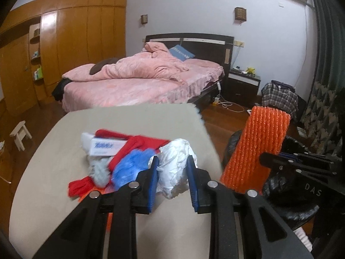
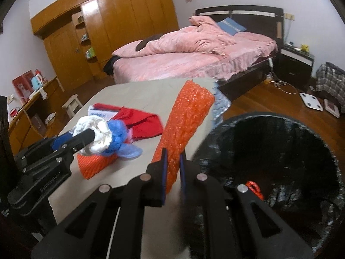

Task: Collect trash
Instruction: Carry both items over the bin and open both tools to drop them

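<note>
My left gripper (image 1: 172, 172) is shut on a crumpled white paper wad (image 1: 175, 168) just above the beige table (image 1: 129, 120); it also shows in the right wrist view (image 2: 94, 137). My right gripper (image 2: 172, 164) is shut on an orange foam net sleeve (image 2: 185, 125) and holds it upright at the table's right edge, beside a bin lined with a black bag (image 2: 280, 161). The sleeve also shows in the left wrist view (image 1: 258, 151). On the table lie a blue plastic bag (image 1: 131, 168), a red cloth (image 1: 140, 144), a white box (image 1: 105, 147) and another orange net piece (image 2: 94, 164).
A pink bed (image 1: 140, 82) stands beyond the table, a wooden wardrobe (image 1: 75, 43) to the left, a dark nightstand (image 1: 243, 82) and a checked bag (image 1: 280, 97) to the right. A small stool (image 1: 20, 133) and a white scale (image 2: 311, 101) are on the wooden floor.
</note>
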Action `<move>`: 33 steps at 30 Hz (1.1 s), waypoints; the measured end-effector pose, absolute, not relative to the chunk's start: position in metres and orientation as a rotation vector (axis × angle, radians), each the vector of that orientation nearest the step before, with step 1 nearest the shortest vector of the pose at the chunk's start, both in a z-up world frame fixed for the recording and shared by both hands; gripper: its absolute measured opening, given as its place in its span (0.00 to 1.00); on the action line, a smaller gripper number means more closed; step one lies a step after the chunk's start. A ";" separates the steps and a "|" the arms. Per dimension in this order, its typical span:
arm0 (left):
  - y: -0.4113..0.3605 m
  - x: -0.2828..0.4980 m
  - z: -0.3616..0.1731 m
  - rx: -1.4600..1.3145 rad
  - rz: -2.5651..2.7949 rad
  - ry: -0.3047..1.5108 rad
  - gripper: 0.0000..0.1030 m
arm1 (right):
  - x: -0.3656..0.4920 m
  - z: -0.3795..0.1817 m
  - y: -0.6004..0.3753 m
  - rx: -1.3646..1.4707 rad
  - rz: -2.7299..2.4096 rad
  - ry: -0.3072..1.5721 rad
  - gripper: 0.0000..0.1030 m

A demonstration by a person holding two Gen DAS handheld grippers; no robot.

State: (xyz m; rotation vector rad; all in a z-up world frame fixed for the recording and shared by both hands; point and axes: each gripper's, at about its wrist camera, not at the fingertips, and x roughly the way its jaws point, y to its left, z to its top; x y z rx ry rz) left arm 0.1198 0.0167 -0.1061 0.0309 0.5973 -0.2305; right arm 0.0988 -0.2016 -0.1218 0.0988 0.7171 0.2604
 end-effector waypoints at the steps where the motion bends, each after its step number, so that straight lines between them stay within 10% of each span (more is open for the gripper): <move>1: 0.012 0.121 -0.104 0.030 -0.240 0.596 0.25 | 0.098 -0.121 -0.206 0.099 0.246 0.717 0.10; 25: -0.152 0.139 -0.113 0.064 -0.611 0.617 0.30 | 0.061 -0.144 -0.365 0.156 -0.153 0.732 0.13; 33: -0.147 0.139 -0.113 0.062 -0.610 0.607 0.65 | 0.054 -0.146 -0.369 0.145 -0.226 0.697 0.78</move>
